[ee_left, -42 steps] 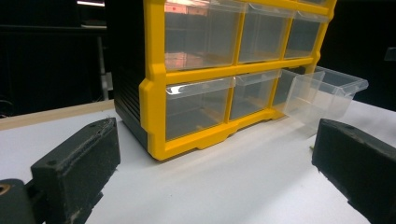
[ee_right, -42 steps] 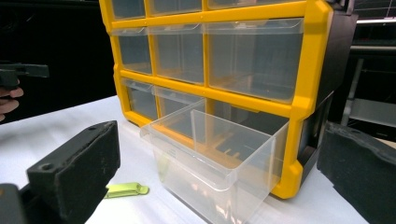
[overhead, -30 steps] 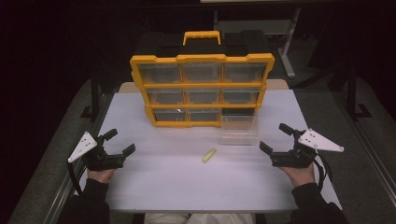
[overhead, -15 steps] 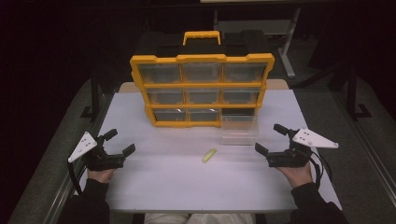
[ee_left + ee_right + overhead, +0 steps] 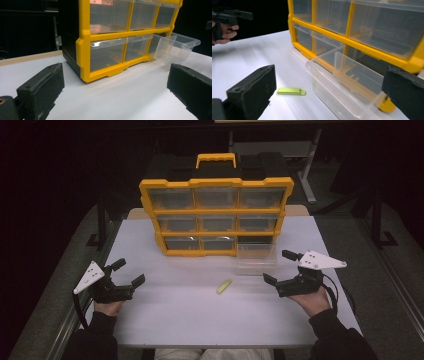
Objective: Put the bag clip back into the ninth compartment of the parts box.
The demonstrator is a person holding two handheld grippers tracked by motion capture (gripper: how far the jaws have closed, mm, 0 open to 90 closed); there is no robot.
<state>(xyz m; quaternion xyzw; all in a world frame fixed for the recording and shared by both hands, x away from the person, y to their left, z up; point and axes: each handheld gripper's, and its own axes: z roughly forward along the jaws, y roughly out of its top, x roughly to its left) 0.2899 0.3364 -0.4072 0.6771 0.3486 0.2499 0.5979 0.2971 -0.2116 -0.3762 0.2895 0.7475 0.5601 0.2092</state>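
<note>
Centrally, toward the far edge of the white table point(image 5: 200, 320), stands a yellow drawer cabinet point(image 5: 216, 215), its clear lower-right drawer point(image 5: 256, 259) pulled out onto the tabletop. A small green clip point(image 5: 224, 286) lies on bare table just near of it. The left gripper point(image 5: 125, 272) hovers by the left edge, the right gripper point(image 5: 280, 266) beside the drawer; both have their jaws spread, empty, with open surface between them.
</note>
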